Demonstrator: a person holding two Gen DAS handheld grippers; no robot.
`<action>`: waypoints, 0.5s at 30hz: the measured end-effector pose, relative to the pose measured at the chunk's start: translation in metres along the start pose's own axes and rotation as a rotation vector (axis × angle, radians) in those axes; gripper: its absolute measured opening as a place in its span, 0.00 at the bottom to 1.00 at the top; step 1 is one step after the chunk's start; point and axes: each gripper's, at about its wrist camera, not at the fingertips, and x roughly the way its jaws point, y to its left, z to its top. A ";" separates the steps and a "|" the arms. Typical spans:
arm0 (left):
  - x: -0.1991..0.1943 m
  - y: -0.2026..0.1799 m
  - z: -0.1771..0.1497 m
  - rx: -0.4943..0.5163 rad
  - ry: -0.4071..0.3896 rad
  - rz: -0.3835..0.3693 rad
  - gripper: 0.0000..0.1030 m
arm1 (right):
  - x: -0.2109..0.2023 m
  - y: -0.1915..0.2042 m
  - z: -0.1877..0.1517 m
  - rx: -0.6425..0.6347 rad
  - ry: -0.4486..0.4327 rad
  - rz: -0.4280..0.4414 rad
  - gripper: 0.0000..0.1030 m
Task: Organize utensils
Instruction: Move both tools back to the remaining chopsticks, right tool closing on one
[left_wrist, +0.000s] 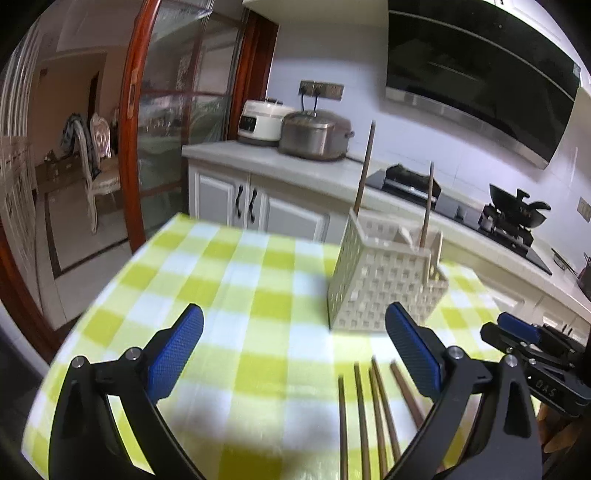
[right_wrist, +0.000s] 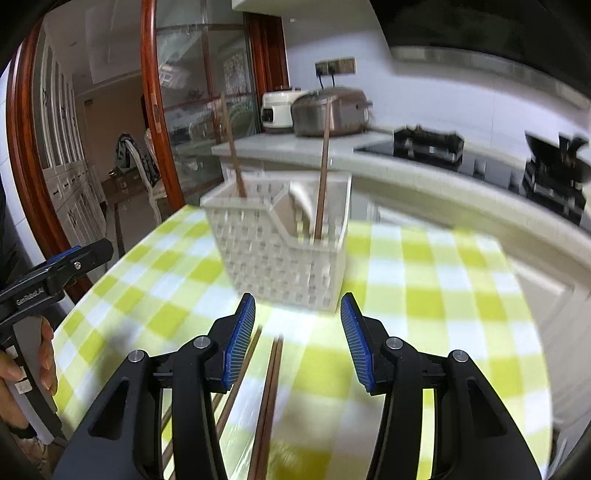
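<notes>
both claws low over the desk (left_wrist: 229, 280), between two placements. your left claw (left_wrist: 295, 350) stands spread wide with nothing between its blue pads (left_wrist: 173, 354); your right claw (right_wrist: 297, 339) is parted about halfway and is likewise empty. neither one grips anything.

the task's things lie in two places. the white basket (right_wrist: 280, 258) stands upright on the green-checked cloth, just ahead of both claws, and already holds two chopsticks (right_wrist: 323, 173) standing on end, one toward each end of it, with a pale spoon-like piece between them that is too blurred to name. the loose chopsticks (left_wrist: 365, 417) lie flat on the cloth near the front edge, close together and pointing toward the basket; in the left view they sit under and just inside the right-hand finger, and in the right view they run beneath the left-hand finger and the gap.

step in hand, as judged: reaching for the next chopstick, with several not yet stored.

the next move calls for lowering one claw so a single stick lies between its pads, closing on it near the middle, then lifting and tipping it upright over the basket. take care that the neighbouring sticks, which nearly touch, are not pinched along with it. both views are motion-blurred, so the exact count of loose sticks cannot be told.
</notes>
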 end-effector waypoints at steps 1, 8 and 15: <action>-0.001 0.002 -0.008 -0.006 0.015 -0.007 0.93 | 0.002 0.001 -0.006 0.000 0.010 -0.001 0.46; -0.007 -0.001 -0.054 0.020 0.070 -0.011 0.93 | 0.024 0.003 -0.046 0.000 0.104 -0.011 0.44; 0.012 -0.003 -0.075 0.050 0.136 -0.002 0.93 | 0.048 0.008 -0.061 -0.013 0.170 0.001 0.31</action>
